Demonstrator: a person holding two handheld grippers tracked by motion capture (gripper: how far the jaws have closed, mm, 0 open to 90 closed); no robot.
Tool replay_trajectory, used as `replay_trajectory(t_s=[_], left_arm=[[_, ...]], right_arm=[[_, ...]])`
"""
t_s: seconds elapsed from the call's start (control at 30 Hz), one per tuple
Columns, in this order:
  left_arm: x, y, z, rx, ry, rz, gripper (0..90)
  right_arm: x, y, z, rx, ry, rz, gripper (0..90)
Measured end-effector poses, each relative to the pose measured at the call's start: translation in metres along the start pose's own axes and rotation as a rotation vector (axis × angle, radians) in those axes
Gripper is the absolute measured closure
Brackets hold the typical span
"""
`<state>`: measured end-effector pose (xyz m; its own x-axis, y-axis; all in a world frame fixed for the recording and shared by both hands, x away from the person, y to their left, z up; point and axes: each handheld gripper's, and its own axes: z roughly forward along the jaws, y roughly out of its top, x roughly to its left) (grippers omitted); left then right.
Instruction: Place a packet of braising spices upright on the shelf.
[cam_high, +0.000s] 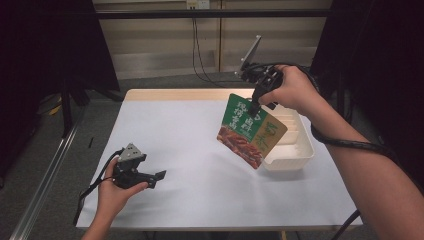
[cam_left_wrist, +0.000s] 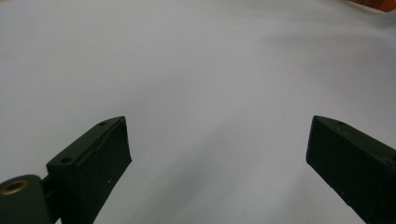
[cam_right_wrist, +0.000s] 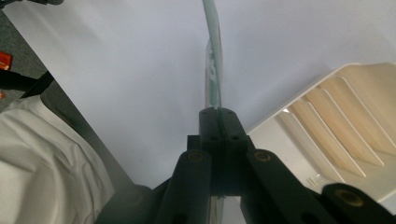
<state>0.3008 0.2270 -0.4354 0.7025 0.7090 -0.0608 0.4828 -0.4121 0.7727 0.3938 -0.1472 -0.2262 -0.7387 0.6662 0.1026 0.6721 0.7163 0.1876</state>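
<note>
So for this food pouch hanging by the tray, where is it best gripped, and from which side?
By the flat top edge, coming from above. The food pouch is thin and flat, so its sealed rim fits between closed jaws; the right tool already pinches it there, and it hangs freely above the table beside the white tray.

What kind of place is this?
Likely a lab or recording room: a white table hemmed by black curtains, cables on the grey floor, and a hand-held claw lifting a food pouch.

One pouch (cam_high: 250, 131), one tray (cam_high: 295, 145), two tongs (cam_high: 159, 176) (cam_high: 254, 109).
</note>
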Motion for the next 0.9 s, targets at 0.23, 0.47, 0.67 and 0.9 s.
replay_trajectory(t_s=[0.23, 0.47, 0.67, 0.9], left_arm=[[0.0, 0.0, 0.0, -0.001, -0.002, -0.001, 6.0], [0.0, 0.0, 0.0, 0.007, -0.005, 0.003, 5.8], [0.0, -0.001, 0.001, 0.0, -0.011, -0.002, 5.7], [0.001, -0.001, 0.0, 0.005, -0.014, 0.003, 5.6]], right_arm=[[-0.006, 0.0, -0.009, -0.016, -0.002, 0.007, 90.0], [-0.009, 0.004, -0.018, -0.016, -0.006, -0.002, 90.0], [-0.015, 0.004, -0.024, -0.009, -0.003, -0.002, 90.0], [-0.022, 0.002, -0.03, -0.027, -0.011, 0.002, 90.0]])
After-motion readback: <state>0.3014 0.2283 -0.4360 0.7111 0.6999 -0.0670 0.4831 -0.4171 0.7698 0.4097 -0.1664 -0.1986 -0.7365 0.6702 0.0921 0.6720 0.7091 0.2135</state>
